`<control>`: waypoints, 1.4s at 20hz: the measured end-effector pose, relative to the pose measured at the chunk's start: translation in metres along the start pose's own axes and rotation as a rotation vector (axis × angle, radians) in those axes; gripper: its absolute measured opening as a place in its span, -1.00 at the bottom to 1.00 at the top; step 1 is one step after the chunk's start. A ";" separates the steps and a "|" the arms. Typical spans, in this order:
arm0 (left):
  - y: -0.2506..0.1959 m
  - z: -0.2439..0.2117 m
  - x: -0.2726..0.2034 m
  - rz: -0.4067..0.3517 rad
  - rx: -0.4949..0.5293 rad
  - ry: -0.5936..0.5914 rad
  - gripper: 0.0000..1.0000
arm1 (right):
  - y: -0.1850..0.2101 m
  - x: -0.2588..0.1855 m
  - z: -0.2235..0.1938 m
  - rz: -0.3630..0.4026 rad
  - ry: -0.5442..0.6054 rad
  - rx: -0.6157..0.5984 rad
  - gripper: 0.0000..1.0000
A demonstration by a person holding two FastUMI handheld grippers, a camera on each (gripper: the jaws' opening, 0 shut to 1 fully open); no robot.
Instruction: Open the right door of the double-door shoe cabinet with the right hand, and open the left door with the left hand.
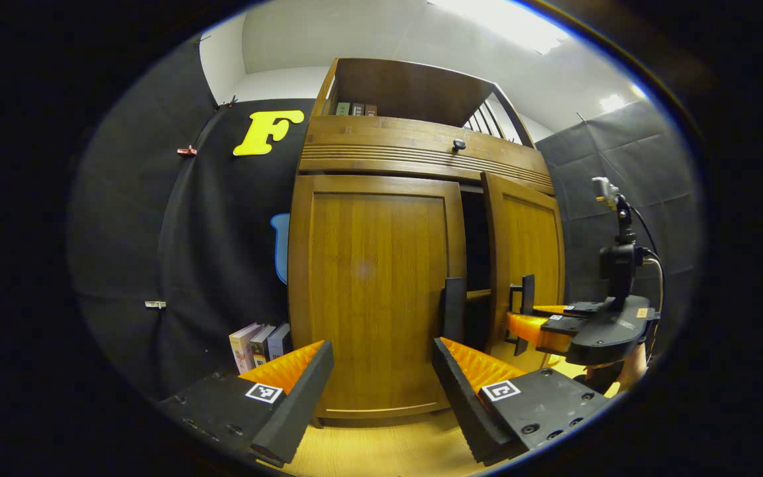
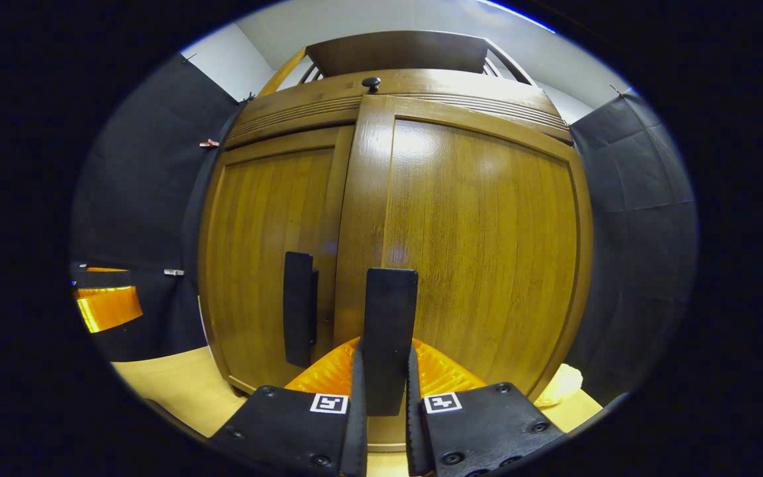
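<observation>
At the front of the shoe cabinet point(image 1: 421, 152), clamped on the right door's handle point(image 2: 389, 331): right gripper point(image 2: 385, 391), both fingers pressing the dark upright bar from either side, a grip suited to pulling. Right door point(image 1: 527, 258) swung a little way out, a dark gap showing between it and the left door point(image 1: 375, 291); judged partly open, more swing needed. Seen from the left gripper view, the right gripper point(image 1: 520, 318) reaching in from the side at handle height. Left gripper point(image 1: 381, 377) held back from the cabinet with fingers wide apart, aimed roughly at the left door's handle point(image 1: 453, 308), touching nothing; probably waiting its turn. Left door flat and closed. Through the gap, the edge of a shelf point(image 1: 478, 293) visible, contents too dark to tell. Up in the open top compartment, a few books point(image 1: 355, 108) standing upright. Beside the cabinet on the floor, more books point(image 1: 259, 344) leaning against its side.
</observation>
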State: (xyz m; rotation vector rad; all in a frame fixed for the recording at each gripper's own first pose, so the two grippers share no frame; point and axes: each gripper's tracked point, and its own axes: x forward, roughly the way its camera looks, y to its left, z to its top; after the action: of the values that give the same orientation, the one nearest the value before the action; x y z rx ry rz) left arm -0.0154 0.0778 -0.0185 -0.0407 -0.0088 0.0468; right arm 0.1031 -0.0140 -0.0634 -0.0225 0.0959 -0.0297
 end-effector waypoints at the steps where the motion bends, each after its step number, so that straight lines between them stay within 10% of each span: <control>1: -0.003 0.001 -0.003 0.003 -0.002 0.002 0.87 | -0.002 -0.008 0.002 0.012 -0.001 0.003 -0.55; 15: -0.059 -0.018 -0.013 -0.080 -0.006 0.056 0.86 | -0.049 -0.104 0.008 0.009 -0.018 0.023 -0.55; 28: -0.111 -0.015 0.056 -0.100 0.021 -0.038 0.83 | -0.138 -0.174 0.004 -0.198 0.018 -0.015 -0.53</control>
State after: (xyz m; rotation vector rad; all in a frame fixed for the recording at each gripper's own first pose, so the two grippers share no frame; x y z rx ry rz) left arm 0.0458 -0.0307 -0.0285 -0.0181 -0.0483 -0.0523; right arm -0.0737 -0.1462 -0.0393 -0.0469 0.1116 -0.2270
